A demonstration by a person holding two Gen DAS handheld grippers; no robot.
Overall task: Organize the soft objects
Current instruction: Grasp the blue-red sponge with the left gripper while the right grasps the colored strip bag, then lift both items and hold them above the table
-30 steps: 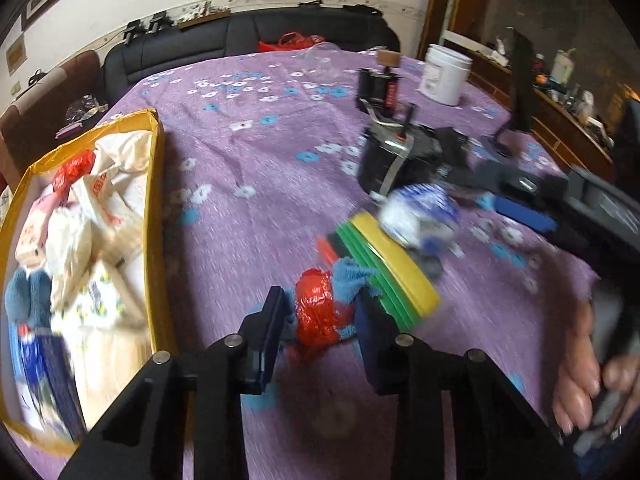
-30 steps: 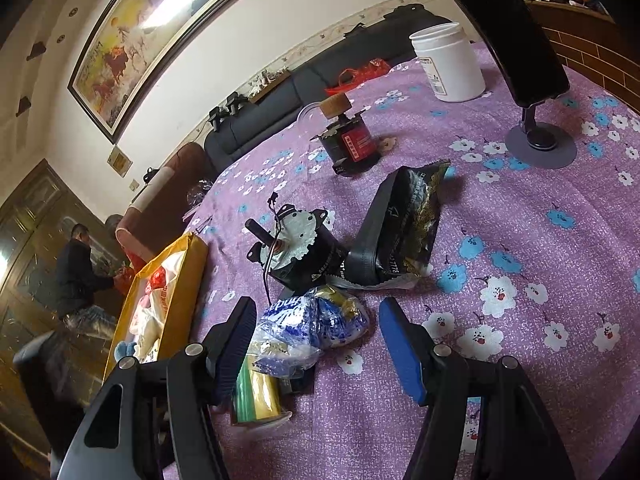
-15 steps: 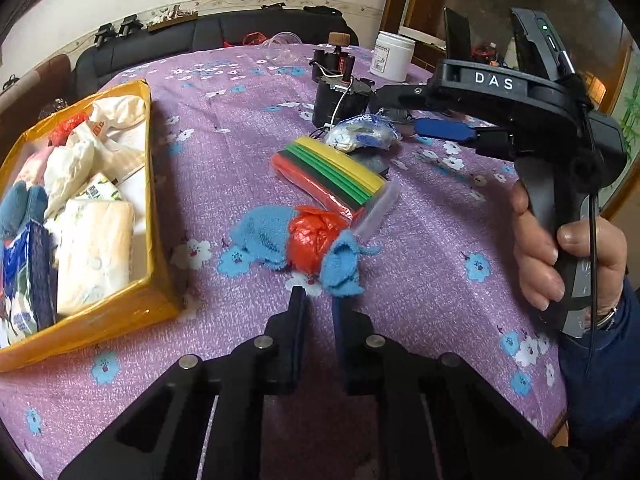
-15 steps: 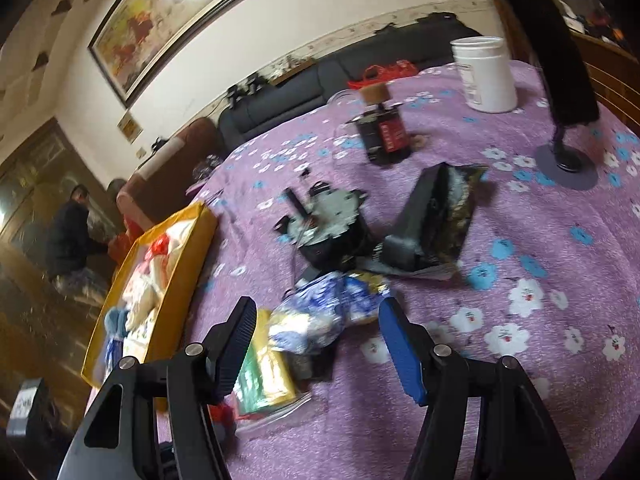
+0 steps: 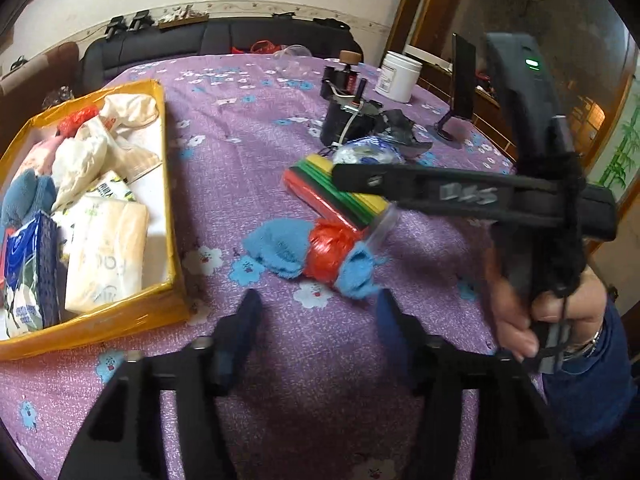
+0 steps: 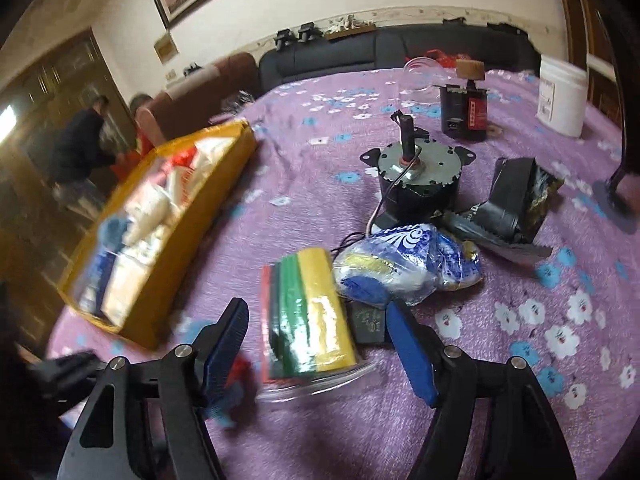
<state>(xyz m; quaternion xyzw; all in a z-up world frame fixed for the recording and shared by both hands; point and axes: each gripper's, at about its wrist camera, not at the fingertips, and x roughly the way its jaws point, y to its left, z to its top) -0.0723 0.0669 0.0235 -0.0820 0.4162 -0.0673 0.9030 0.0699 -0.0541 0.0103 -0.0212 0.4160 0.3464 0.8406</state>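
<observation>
A blue cloth wrapped round a red bundle point(image 5: 316, 252) lies on the purple flowered tablecloth point(image 5: 248, 152). My left gripper point(image 5: 318, 320) stands just short of it, jaws opening, nothing between them. A clear bag of red, green and yellow sponges point(image 6: 308, 312) lies between the fingers of my right gripper point(image 6: 316, 320). Its jaws are opening and the pads stand clear of the pack. Beside the pack lies a blue-and-white plastic bag point(image 6: 404, 264). A yellow box point(image 5: 172, 240) at the left holds several soft packs and cloths.
Behind the pack stand a black motor point(image 6: 416, 176), a crumpled black foil bag point(image 6: 516, 204), a dark bottle with a red label point(image 6: 466, 108), a white jar point(image 6: 562, 96) and a phone stand point(image 6: 616, 192). Two people point(image 6: 88, 136) stand far left. A hand point(image 5: 532, 320) grips the right gripper's handle.
The left gripper has drawn back from the blue-and-red bundle, closed, then spread its jaws. The right gripper has swung left from the blue-and-white bag to the coloured pack.
</observation>
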